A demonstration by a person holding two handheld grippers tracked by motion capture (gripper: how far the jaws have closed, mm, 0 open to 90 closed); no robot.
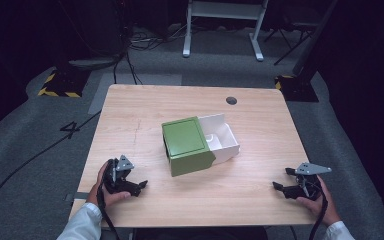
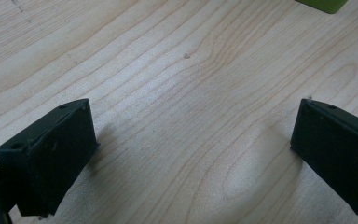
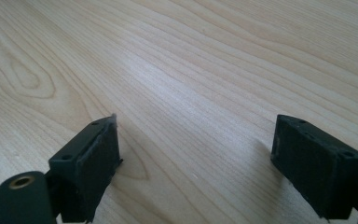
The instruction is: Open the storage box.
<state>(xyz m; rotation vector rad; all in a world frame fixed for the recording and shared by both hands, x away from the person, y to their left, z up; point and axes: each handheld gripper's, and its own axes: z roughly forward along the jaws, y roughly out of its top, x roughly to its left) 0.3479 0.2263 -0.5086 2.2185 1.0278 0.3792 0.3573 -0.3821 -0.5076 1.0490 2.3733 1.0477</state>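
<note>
A green box sleeve [image 1: 186,145] lies at the middle of the wooden table [image 1: 130,115], with a white inner drawer [image 1: 222,137] slid partway out of its right side. A small white item sits inside the drawer; I cannot tell what it is. My left gripper [image 1: 139,186] rests near the table's front left, open, its jaws wide apart over bare wood [image 2: 196,140]. A green corner of the box [image 2: 321,4] peeks in at the top of the left gripper view. My right gripper [image 1: 282,180] rests near the front right, open with nothing between its jaws [image 3: 196,154].
A dark round cable hole [image 1: 231,100] sits near the table's far right edge. Beyond the table are grey carpet, cables, a white table frame [image 1: 225,25] and stands with yellow-black tape [image 1: 60,85].
</note>
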